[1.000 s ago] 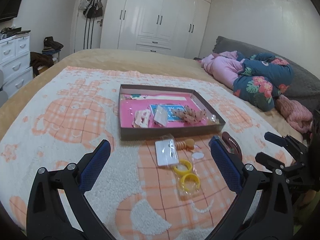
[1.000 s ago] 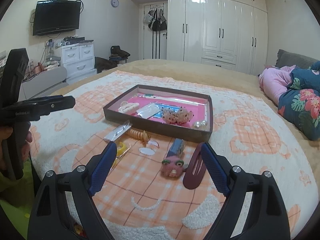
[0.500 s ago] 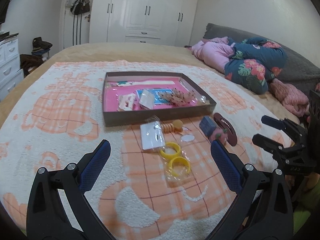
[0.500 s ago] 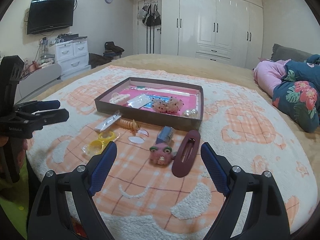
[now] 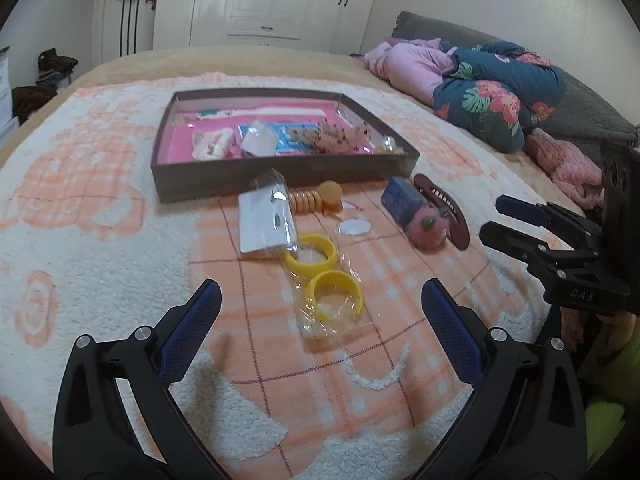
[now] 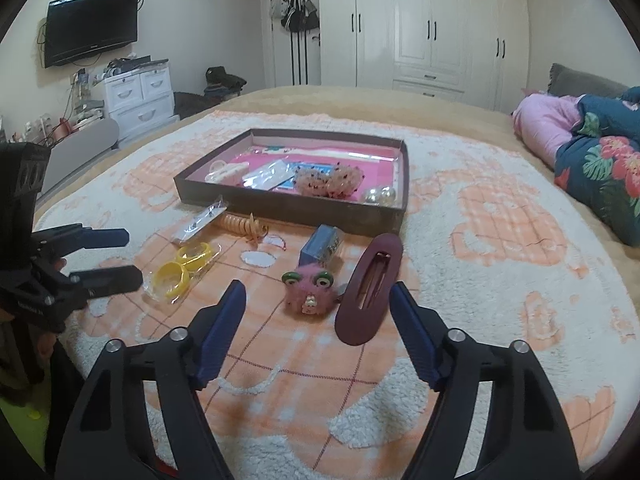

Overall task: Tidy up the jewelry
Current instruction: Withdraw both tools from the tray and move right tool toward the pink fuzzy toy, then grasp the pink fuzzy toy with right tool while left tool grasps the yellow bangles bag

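Loosely scattered on a peach-checked blanket (image 6: 500, 240), the jewelry lies just in front of a shallow brown tray (image 6: 304, 208) with a pink floor. Inside the tray sit a fuzzy speckled scrunchie (image 6: 330, 180), a clear packet (image 6: 268, 174), a pale clip (image 6: 230, 168) and two clear beads (image 6: 380, 196) in the corner nearest the right gripper.

Outside the tray, against its front wall, a flat packet (image 5: 268, 220) leans next to an orange coil tie (image 5: 316, 200). Nearer than those, two yellow bangles (image 5: 324, 276) lie wrapped in clear plastic, one touching the packet's lower edge. A white oval (image 6: 256, 258) and a small blue box (image 6: 322, 246) rest close to the tray's front wall, and a pink furry clip (image 6: 306, 290) with green eyes sits just below the box. A long maroon barrette (image 6: 370, 288) lies beside the furry clip, its far end close to the tray's front corner.

Both grippers hang above the blanket on the near side of the tray. The left gripper (image 5: 320, 320) has its fingers spread wide with nothing held; the bangles lie beyond and between the tips. The right gripper (image 6: 318, 316) is narrowing its fingers, still apart and gripping nothing, with the furry clip and barrette lying between the tips.
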Motion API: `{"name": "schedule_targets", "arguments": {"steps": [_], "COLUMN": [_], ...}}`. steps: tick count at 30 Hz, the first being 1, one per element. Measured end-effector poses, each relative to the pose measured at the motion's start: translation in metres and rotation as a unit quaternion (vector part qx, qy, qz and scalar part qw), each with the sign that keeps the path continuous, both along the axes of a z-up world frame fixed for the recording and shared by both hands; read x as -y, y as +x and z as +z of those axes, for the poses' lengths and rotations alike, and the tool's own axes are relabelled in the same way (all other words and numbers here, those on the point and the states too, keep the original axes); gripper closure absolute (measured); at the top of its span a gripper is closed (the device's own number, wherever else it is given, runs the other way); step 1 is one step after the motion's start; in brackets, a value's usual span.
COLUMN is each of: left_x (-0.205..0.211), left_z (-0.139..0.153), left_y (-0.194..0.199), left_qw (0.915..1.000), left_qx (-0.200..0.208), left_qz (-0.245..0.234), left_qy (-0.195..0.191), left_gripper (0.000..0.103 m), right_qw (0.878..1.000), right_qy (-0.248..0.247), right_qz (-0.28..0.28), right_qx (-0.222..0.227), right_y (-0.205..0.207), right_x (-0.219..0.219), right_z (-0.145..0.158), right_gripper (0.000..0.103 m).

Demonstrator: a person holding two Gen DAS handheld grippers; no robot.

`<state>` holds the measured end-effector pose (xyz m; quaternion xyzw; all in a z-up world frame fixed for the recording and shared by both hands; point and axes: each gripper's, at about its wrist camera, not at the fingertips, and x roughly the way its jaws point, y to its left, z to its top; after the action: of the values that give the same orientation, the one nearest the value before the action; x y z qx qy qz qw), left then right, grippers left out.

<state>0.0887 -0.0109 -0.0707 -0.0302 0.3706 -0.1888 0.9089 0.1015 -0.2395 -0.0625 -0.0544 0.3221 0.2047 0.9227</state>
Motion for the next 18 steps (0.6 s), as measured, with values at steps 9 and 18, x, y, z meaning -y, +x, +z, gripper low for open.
{"name": "schedule_targets", "arguments": {"steps": [9, 18], "left_x": [0.01, 0.017], "left_z": [-0.017, -0.027], "left_y": [0.013, 0.023], "left_qw": [0.9993, 0.9986], "left_qx": [-0.028, -0.04], "left_qz": [-0.025, -0.035], "left_qy": [-0.006, 0.001], "left_gripper": [0.023, 0.046], "right_qw": [0.998, 0.997], "right_qy": [0.002, -0.007], "right_qz": [0.038, 0.046], "right_qx": [-0.04, -0.068], "right_y": [0.023, 0.042], "right_x": [-0.013, -0.021], "right_z": [-0.013, -0.027], "right_gripper": [0.051, 0.059]}}
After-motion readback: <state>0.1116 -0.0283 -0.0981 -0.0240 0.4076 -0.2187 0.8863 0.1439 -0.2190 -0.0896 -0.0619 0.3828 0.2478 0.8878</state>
